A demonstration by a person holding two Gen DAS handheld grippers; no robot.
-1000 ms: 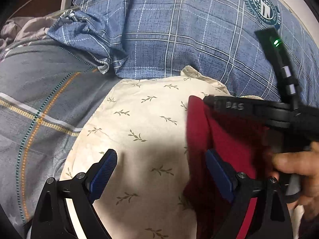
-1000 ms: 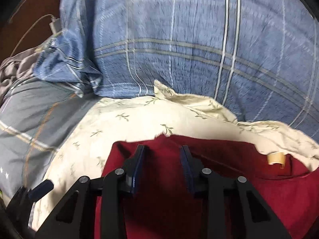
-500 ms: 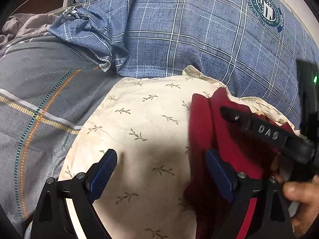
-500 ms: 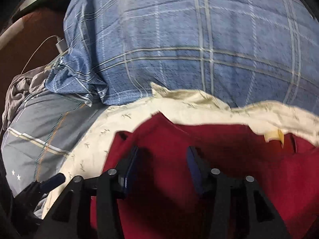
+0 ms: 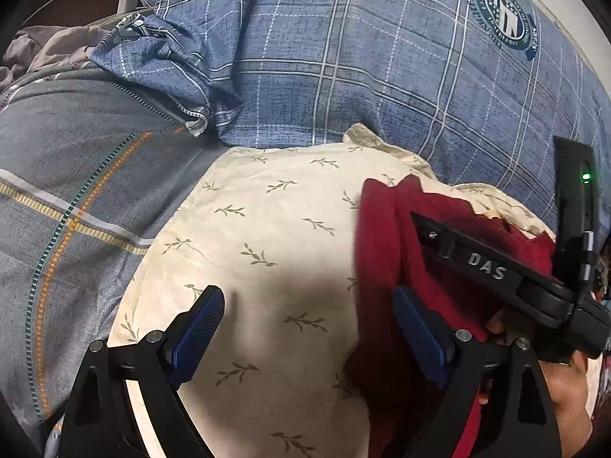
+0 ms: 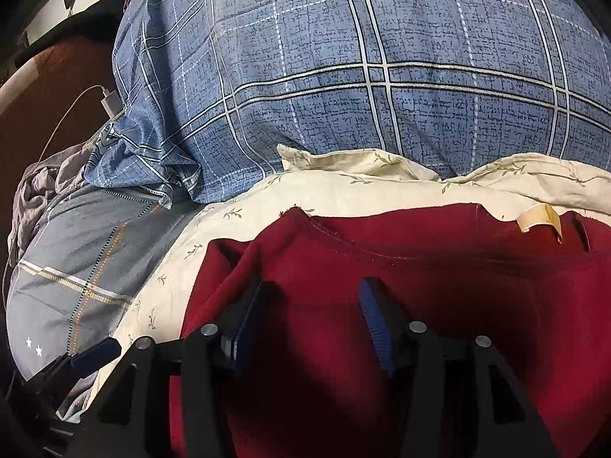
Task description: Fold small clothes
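A dark red garment [image 6: 458, 286] lies on a cream pillow [image 5: 286, 229] printed with small sprigs, its neck label [image 6: 538, 217] at the far right. My right gripper [image 6: 313, 288] hovers over the garment's left part. Its jaws are opening, red cloth lies under the gap, and the pads do not press on it. In the left wrist view the right gripper's black body [image 5: 485, 267] crosses the garment [image 5: 382, 236], held by a person's hand [image 5: 565, 393]. My left gripper [image 5: 305, 297] stands wide open over bare pillow, its right finger beside the garment's left edge.
A blue plaid duvet [image 5: 343, 57] bulges behind the pillow. Grey bedsheet with orange and green stripes [image 5: 76, 191] spreads to the left. A white charger with its cable [image 6: 110, 101] and crumpled grey cloth [image 6: 38, 187] lie at the far left edge.
My right gripper slid to the right across the red garment and its jaws spread wider. The left gripper kept still and open.
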